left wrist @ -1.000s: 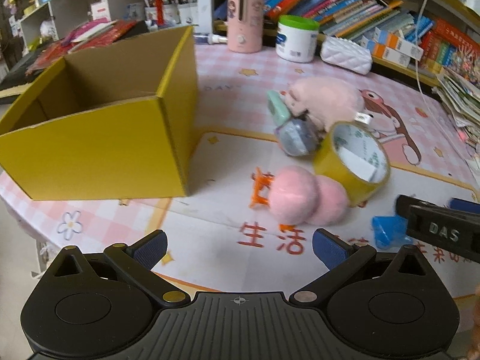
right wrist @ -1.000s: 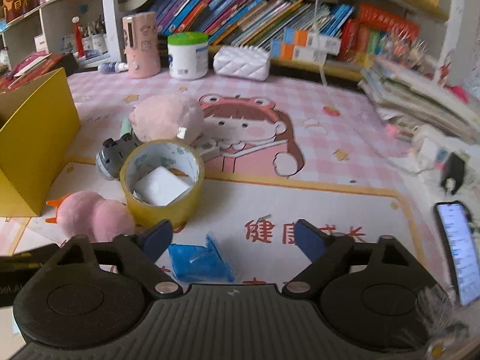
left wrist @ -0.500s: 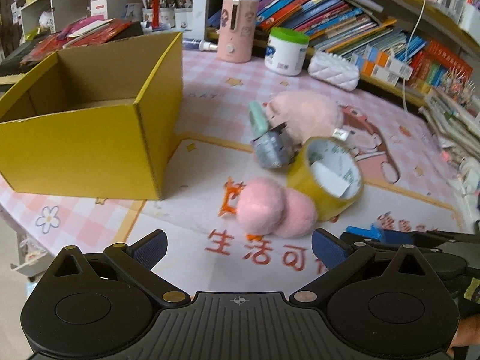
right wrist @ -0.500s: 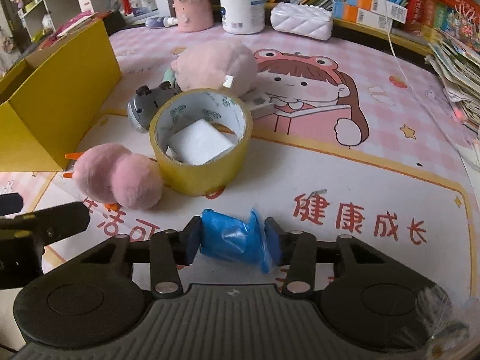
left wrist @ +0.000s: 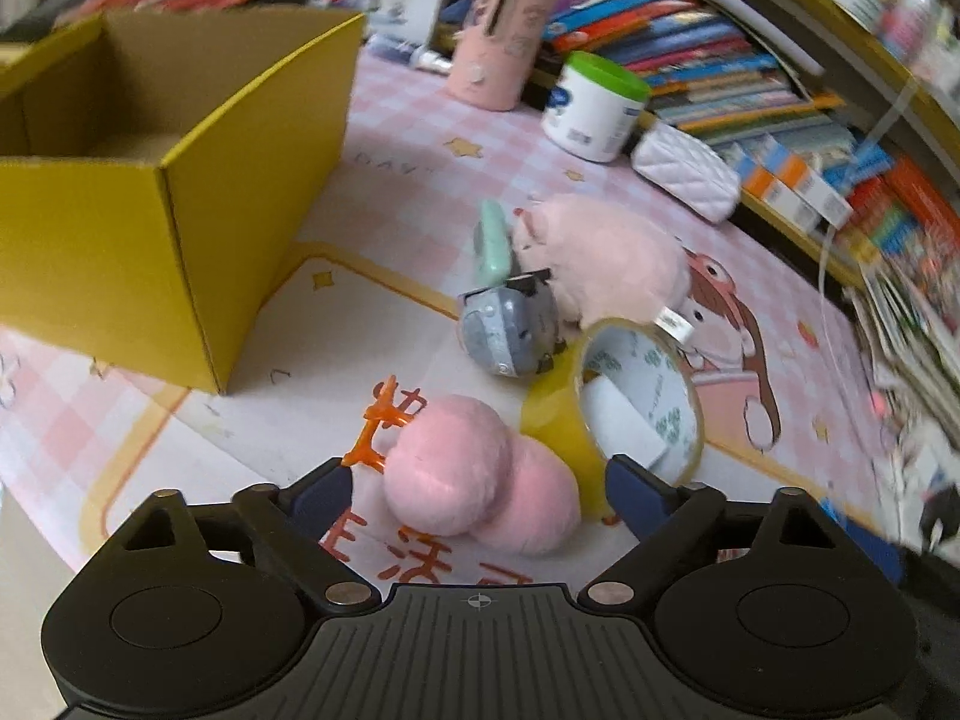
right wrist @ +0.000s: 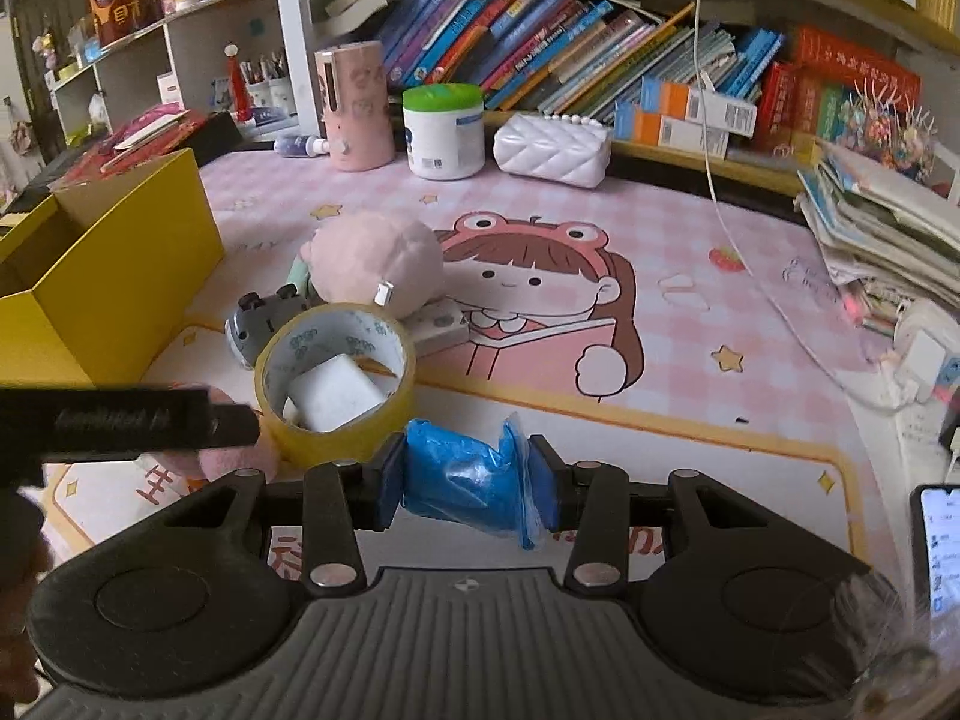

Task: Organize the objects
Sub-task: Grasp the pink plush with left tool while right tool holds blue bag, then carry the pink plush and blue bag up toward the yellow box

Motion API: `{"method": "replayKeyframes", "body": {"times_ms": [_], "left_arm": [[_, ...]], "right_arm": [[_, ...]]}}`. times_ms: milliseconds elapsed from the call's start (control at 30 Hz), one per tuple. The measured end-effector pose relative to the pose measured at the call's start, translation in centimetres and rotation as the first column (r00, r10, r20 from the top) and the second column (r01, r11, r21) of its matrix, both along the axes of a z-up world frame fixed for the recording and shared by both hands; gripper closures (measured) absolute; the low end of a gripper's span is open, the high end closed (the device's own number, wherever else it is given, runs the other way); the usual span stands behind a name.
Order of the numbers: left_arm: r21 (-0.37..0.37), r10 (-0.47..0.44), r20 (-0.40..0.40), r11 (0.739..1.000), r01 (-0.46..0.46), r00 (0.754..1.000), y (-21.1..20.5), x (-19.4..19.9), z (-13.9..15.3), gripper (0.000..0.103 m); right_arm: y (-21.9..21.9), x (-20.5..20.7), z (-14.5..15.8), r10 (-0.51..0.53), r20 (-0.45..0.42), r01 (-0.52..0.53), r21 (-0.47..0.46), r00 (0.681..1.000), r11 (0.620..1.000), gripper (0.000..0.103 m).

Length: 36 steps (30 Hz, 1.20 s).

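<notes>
Our right hand-held gripper (right wrist: pixel 468 483) has just pinched the crumpled blue plastic packet (right wrist: pixel 465 489); our left hand-held gripper (left wrist: pixel 477 489), narrowing, straddles the pink fluffy pompom pair (left wrist: pixel 474 489), boxing next.

Pink checked table mat (right wrist: pixel 690 228) under yellow box (right wrist: pixel 120 276)

The right hand-held gripper (right wrist: pixel 471 489) has clamped and lifted the blue packet (right wrist: pixel 465 483).

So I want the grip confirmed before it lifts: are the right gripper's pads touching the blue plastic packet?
Touching. The right wrist view shows the right gripper shut on the blue plastic packet, both pads pressed against its sides.
</notes>
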<state>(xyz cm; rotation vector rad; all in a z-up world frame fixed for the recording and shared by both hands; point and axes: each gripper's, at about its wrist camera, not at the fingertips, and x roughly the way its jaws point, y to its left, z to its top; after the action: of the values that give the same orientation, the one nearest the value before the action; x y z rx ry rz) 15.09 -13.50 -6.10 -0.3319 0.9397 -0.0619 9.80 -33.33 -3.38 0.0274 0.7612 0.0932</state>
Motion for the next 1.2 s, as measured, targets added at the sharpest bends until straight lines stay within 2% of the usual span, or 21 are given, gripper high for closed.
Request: {"method": "replayKeyframes", "body": {"times_ms": [133,200,233,333,433,533,633,767,1200], "left_arm": [[-0.079,0.06,-0.026,0.995,-0.061,0.998,0.8,0.5,-0.8,0.02],[-0.11,0.078,-0.037,0.991,-0.082,0.996,1.3,0.8,-1.2,0.037],[-0.129,0.077,-0.051,0.988,-0.083,0.996,1.5,1.1,-1.6,0.041],[-0.181,0.089,-0.068,0.978,-0.1,0.994,2.3,1.2,-2.0,0.043],[-0.177,0.08,-0.036,0.98,-0.085,0.996,2.5,0.8,-1.2,0.058],[-0.178,0.059,0.035,0.983,-0.052,0.998,2.7,0.3,0.1,0.058],[-0.149,0.038,0.096,0.989,-0.023,0.995,2.9,-0.4,1.4,0.058],[-0.119,0.032,0.144,0.993,-0.015,0.989,3.4,-1.2,2.5,0.058],[-0.085,0.037,0.109,0.996,-0.027,0.993,6.0,-3.7,2.1,0.058]], "right_arm": [[-0.2,0.0,0.0,0.01,0.005,-0.01,-0.004,1.0,1.0,0.063],[-0.2,0.1,-0.1,0.013,0.0,-0.013,-0.005,1.0,1.0,0.063],[-0.2,0.2,-0.1,0.013,-0.002,-0.013,-0.005,1.0,1.0,0.063],[-0.3,0.2,-0.2,0.01,-0.003,-0.01,-0.005,1.0,1.0,0.063],[-0.2,0.3,-0.1,0.003,0.0,-0.003,-0.001,1.0,1.0,0.063],[0.1,0.5,-0.1,0.0,0.0,0.0,0.006,1.0,1.0,0.063],[0.5,0.8,-0.2,0.006,-0.007,-0.006,0.02,1.0,1.0,0.063],[1.3,1.1,-0.2,0.02,-0.013,-0.02,0.032,1.0,0.999,0.063],[4.3,0.7,-1.0,0.068,-0.051,-0.065,0.055,0.996,0.996,0.063]]}}
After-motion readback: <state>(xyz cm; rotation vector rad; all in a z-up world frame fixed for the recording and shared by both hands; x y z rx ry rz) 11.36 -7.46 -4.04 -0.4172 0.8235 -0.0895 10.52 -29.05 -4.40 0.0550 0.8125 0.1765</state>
